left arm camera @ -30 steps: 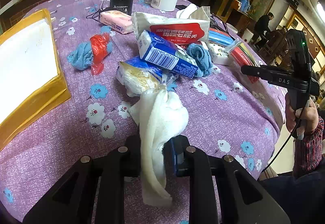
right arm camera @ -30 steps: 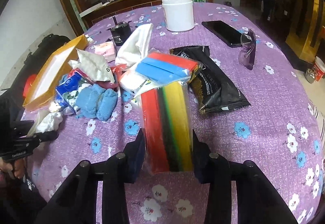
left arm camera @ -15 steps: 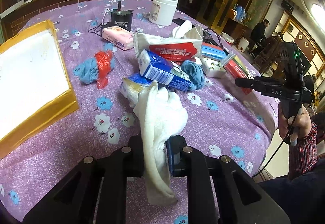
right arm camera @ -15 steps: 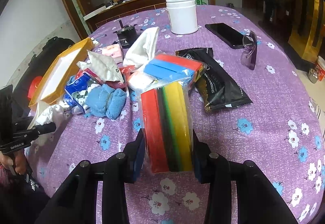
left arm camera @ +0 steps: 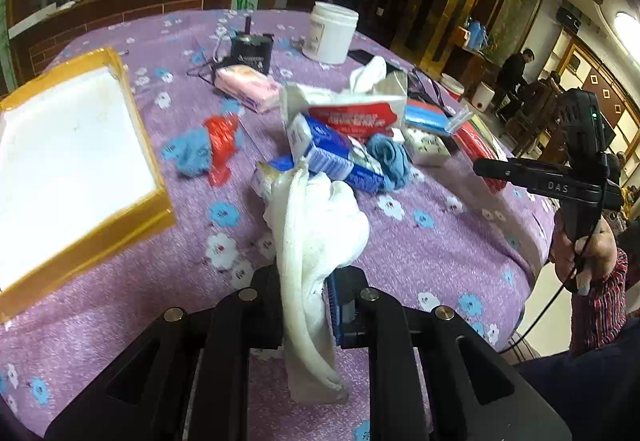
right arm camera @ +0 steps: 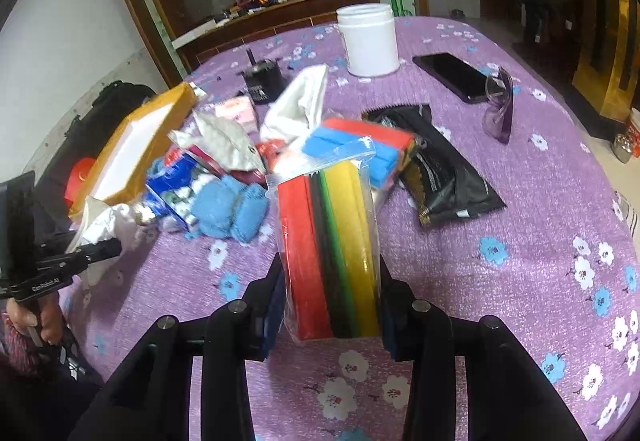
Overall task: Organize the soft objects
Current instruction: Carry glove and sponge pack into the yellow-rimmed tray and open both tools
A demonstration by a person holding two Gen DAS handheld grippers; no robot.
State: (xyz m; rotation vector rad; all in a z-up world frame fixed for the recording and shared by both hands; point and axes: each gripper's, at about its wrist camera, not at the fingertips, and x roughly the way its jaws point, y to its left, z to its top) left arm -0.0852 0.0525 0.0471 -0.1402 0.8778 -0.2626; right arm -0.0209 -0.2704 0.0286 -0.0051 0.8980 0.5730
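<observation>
My left gripper (left arm camera: 306, 297) is shut on a white cloth (left arm camera: 316, 225) and holds it above the purple flowered tablecloth (left arm camera: 420, 253). My right gripper (right arm camera: 330, 297) is shut on a clear pack of red, green and yellow sponges (right arm camera: 330, 241), lifted off the table. A pile of soft things lies mid-table: blue tissue pack (left arm camera: 332, 153), red-and-white tissue pack (left arm camera: 352, 117), blue cloth (left arm camera: 390, 157), pink pack (left arm camera: 248, 85), blue cloth with red plastic (left arm camera: 204, 153). A yellow-rimmed white tray (left arm camera: 68, 157) sits left.
A white jar (right arm camera: 370, 39), a black phone (right arm camera: 452, 75), purple glasses (right arm camera: 498, 109) and a black snack bag (right arm camera: 444, 169) lie on the far and right side. A small black device (left arm camera: 252, 53) stands behind the pile. The table edge curves at right.
Both grippers have lifted their loads and drawn back slightly from the pile. The white cloth has come clear of the pile. The sponge pack has risen with the right gripper.
</observation>
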